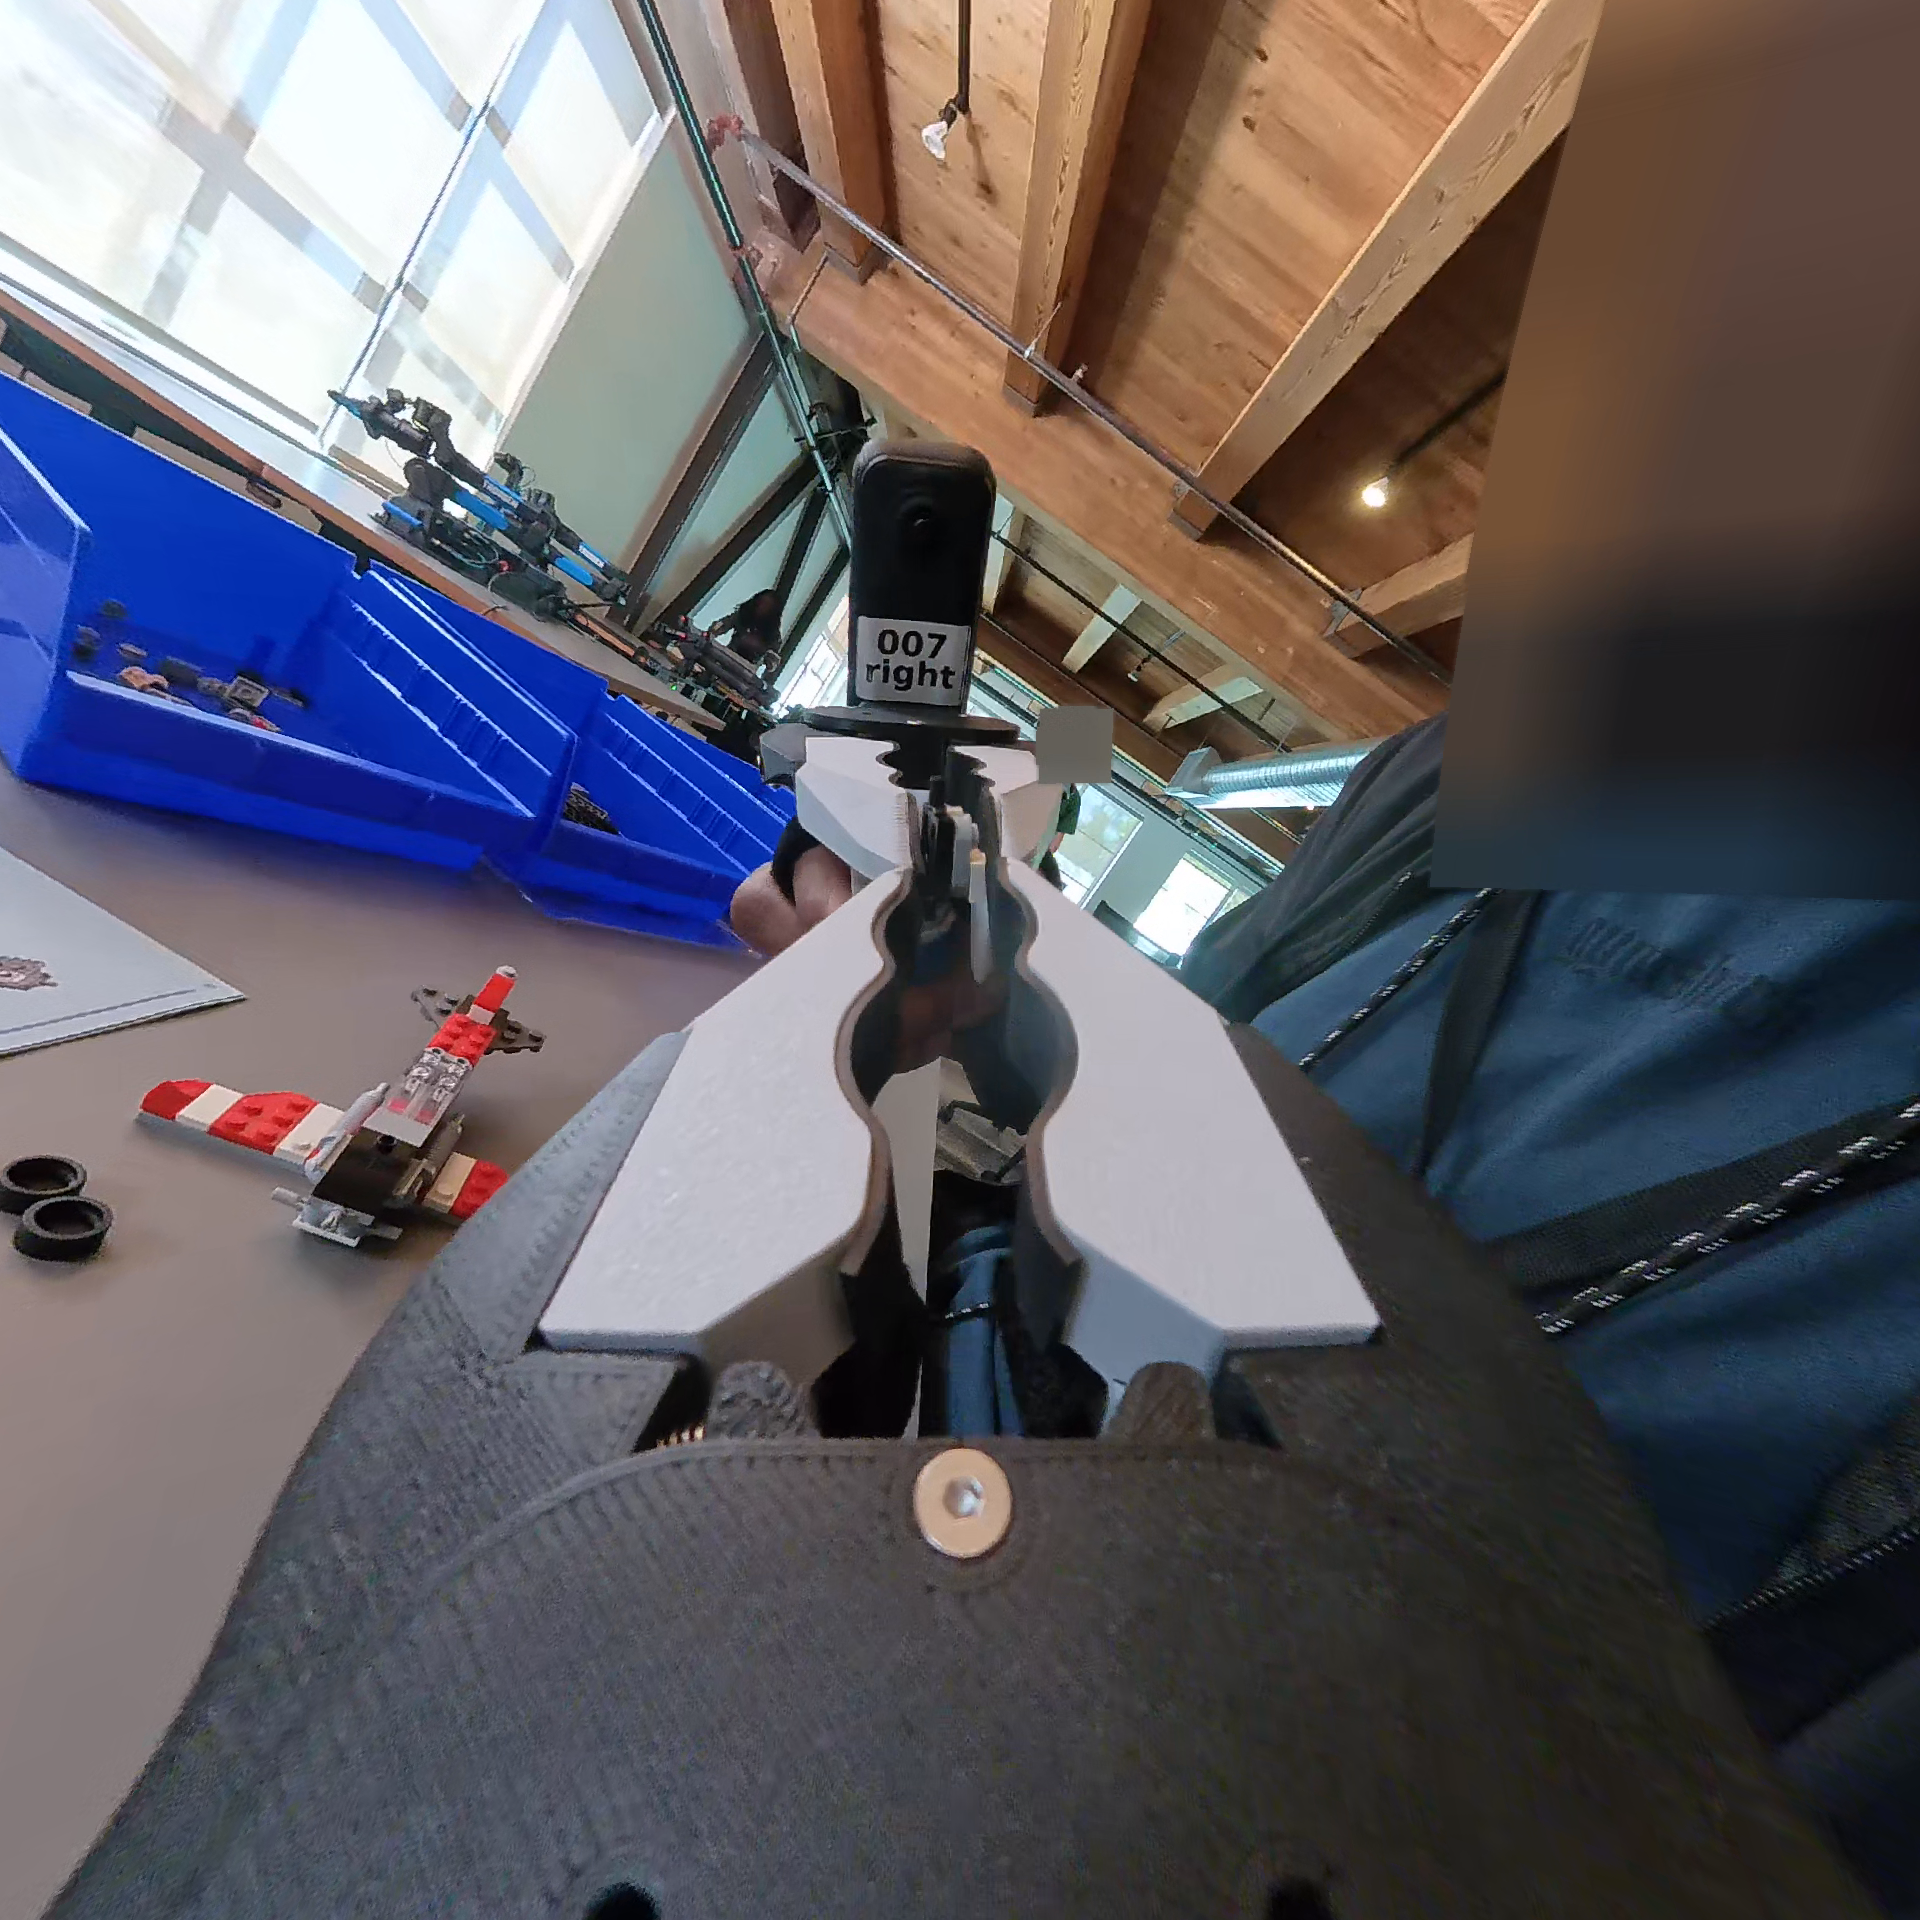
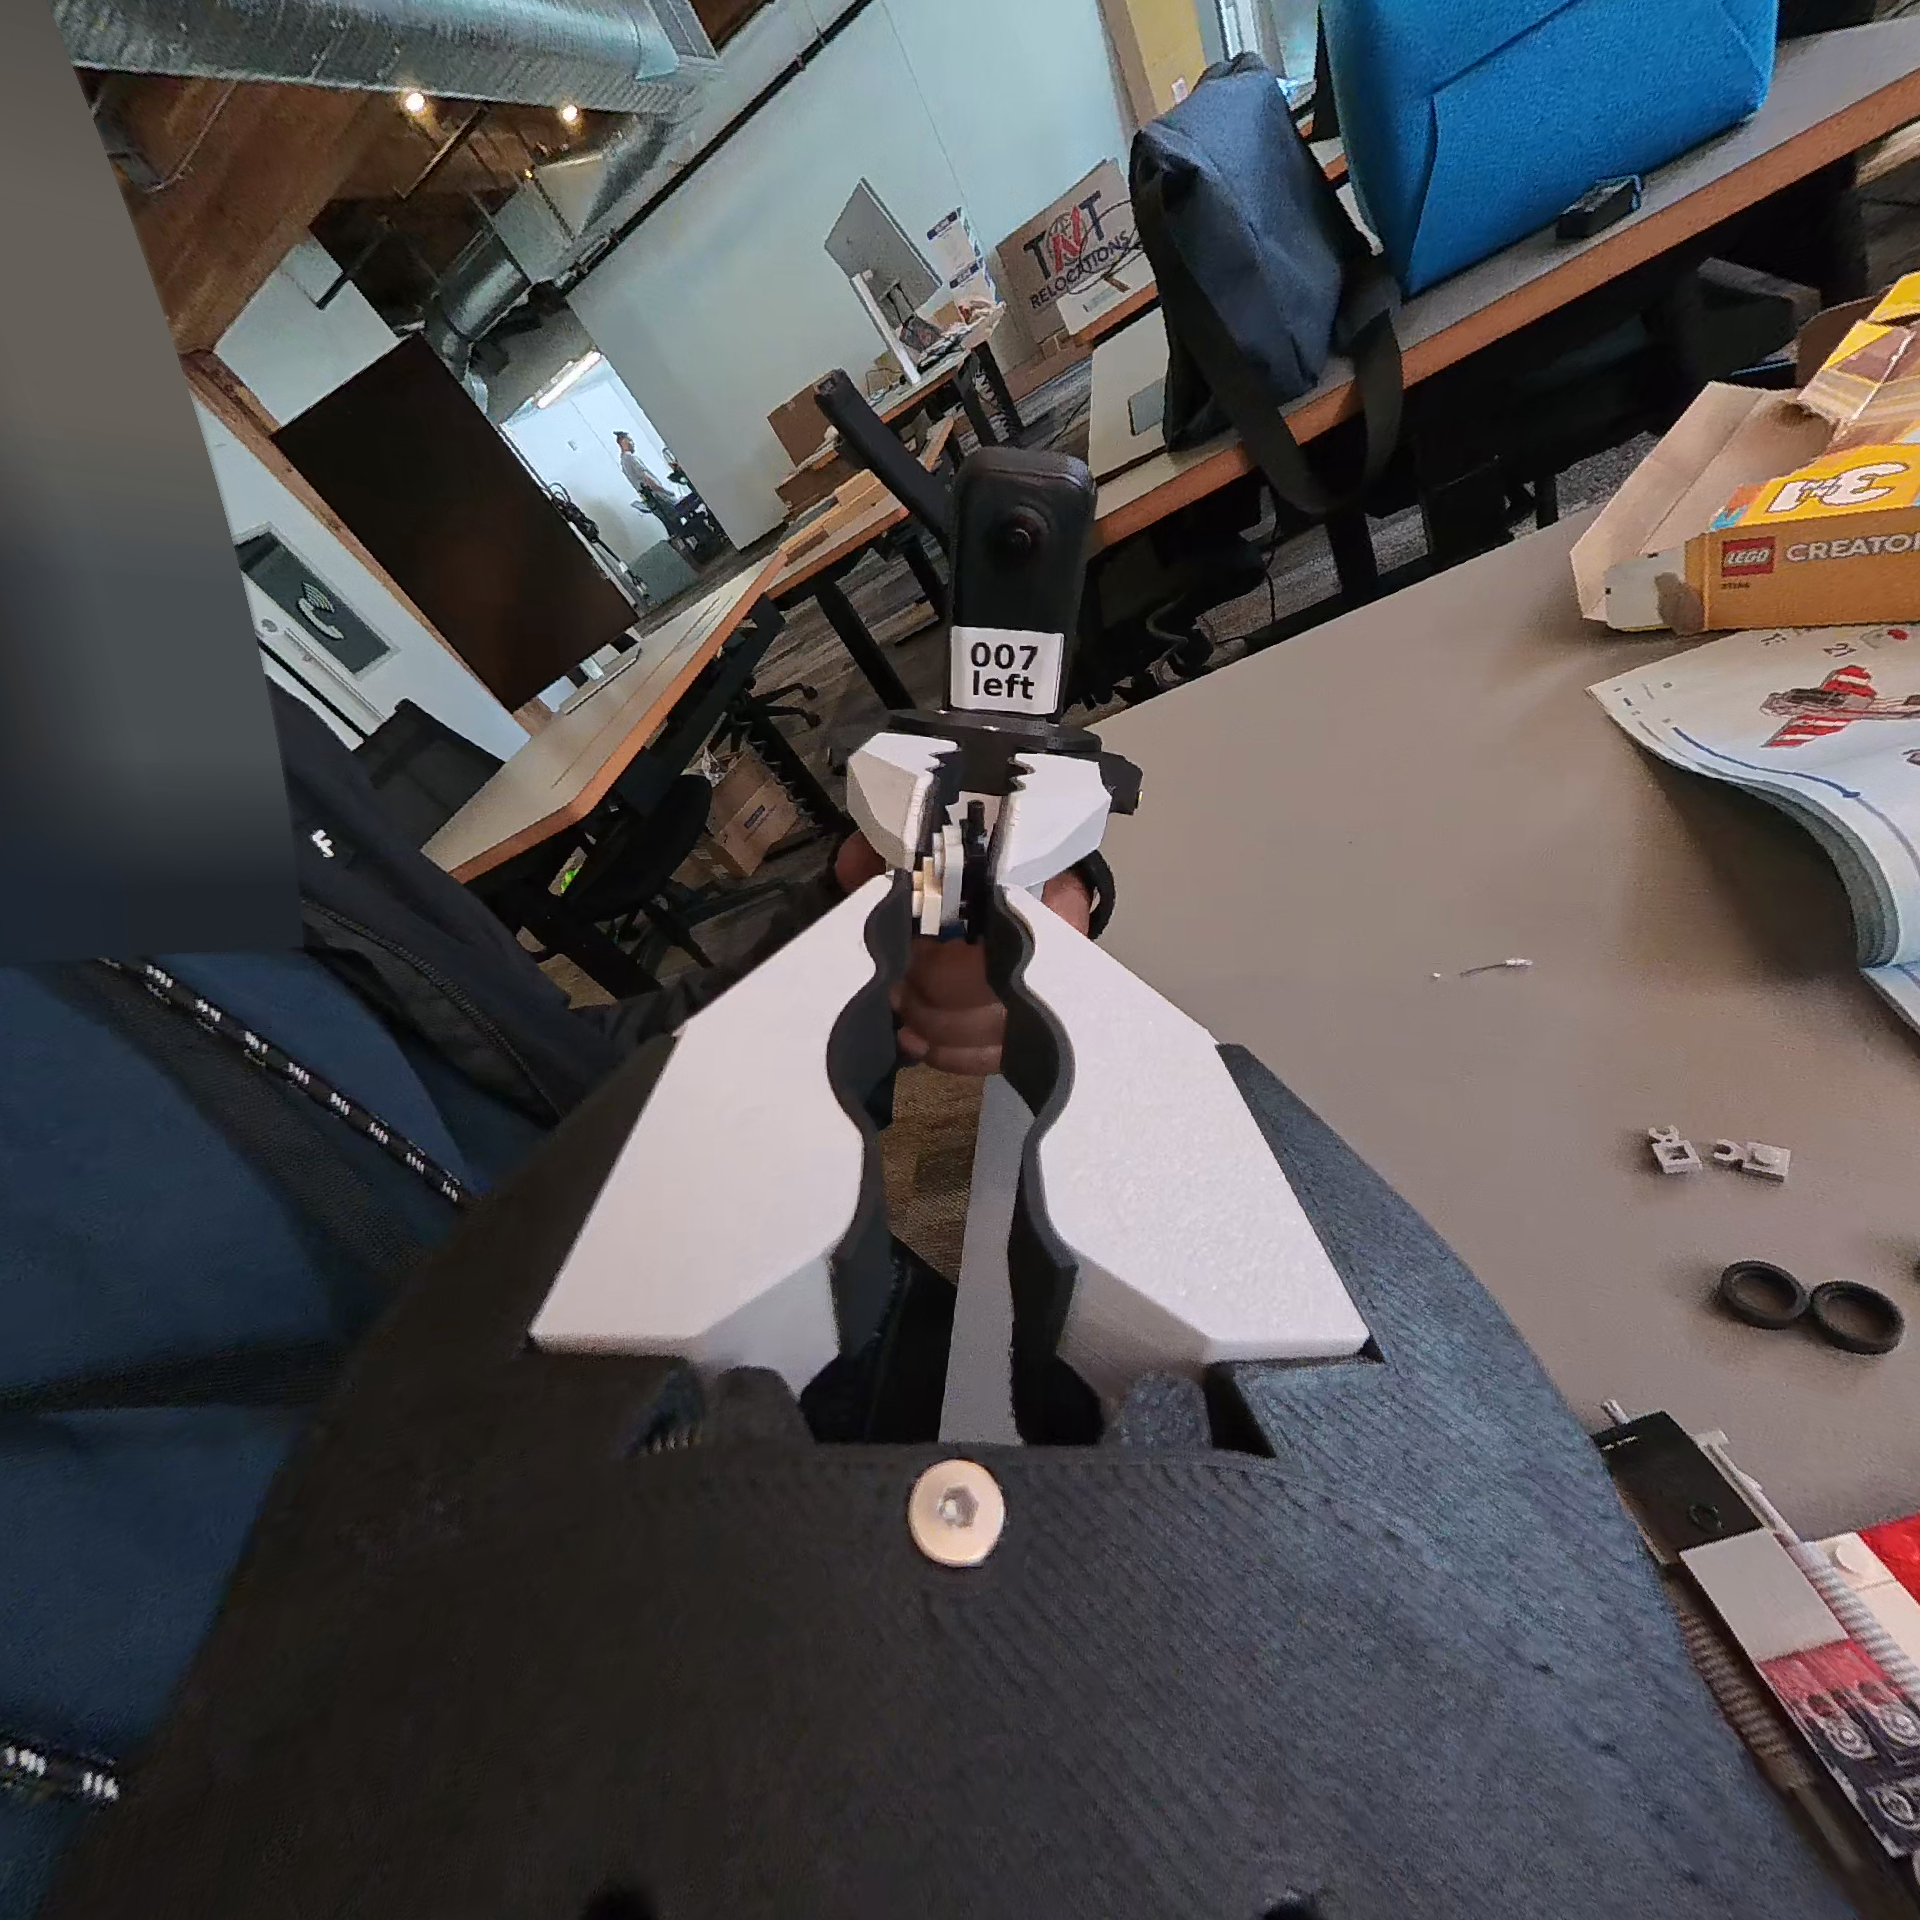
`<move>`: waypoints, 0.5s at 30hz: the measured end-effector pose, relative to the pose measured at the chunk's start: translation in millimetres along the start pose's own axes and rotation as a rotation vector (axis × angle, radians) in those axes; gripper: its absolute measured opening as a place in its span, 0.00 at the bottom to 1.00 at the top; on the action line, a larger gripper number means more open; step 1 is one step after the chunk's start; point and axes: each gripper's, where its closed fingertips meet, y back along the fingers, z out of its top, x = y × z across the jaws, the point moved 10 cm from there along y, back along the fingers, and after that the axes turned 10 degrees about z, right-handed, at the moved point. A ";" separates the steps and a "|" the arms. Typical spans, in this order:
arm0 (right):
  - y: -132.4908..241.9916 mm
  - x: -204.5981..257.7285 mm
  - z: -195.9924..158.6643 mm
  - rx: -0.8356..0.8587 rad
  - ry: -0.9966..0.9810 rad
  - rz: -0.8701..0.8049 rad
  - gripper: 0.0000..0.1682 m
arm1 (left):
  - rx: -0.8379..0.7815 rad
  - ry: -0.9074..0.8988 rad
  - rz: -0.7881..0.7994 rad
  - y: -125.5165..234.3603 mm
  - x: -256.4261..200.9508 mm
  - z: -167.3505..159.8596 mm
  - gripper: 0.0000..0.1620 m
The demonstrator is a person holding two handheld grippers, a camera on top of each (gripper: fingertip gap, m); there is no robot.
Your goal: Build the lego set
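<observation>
Left wrist view: the left gripper (image 1: 940,914), with pale grey wavy-edged fingers on a black printed body, has its jaws drawn narrow, and its tips meet the right gripper (image 1: 940,831) nose to nose above the table edge. A small dark-and-grey lego sub-assembly (image 1: 951,883) sits pinched where the tips meet; which gripper bears most of it I cannot tell from here. On the dark grey table (image 1: 208,1403) to the left lie the partly built red-and-white striped lego plane (image 1: 353,1117), two loose black rubber tyres (image 1: 52,1205), the corner of an instruction booklet (image 1: 94,977) and blue plastic sorting bins (image 1: 343,707).

Right wrist view: the right gripper (image 2: 951,914) is likewise closed to a narrow gap, gripping a flat white-and-black cluster of small plates (image 2: 951,878) that the left gripper (image 2: 977,831) also clamps from the far side. Two grey clip pieces (image 2: 1720,1155), the same tyres (image 2: 1803,1304), an open booklet (image 2: 1787,769) and a yellow cardboard box (image 2: 1808,561) lie on the table.

The step appears to be pressing two tiny parts together in mid-air. To do it well, I would keep both grippers coaxial, squeeze straight along the shared line without twisting, and hold firmly so nothing springs out.

The sub-assembly's long axis runs roughly upright in both views, edge-on to each camera. The plane's fuselage lies on a diagonal, its red-tipped end pointing away towards the bins.
</observation>
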 end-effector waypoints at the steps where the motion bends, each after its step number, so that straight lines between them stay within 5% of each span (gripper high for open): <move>1: 0.1 -0.1 -0.1 0.004 0.002 -0.002 0.08 | 0.002 -0.001 0.003 0.1 0.1 -0.2 0.08; 15: -0.7 2.6 0.7 0.036 0.041 -0.013 0.08 | 0.006 -0.007 -0.013 0.1 -1.5 -1.5 0.07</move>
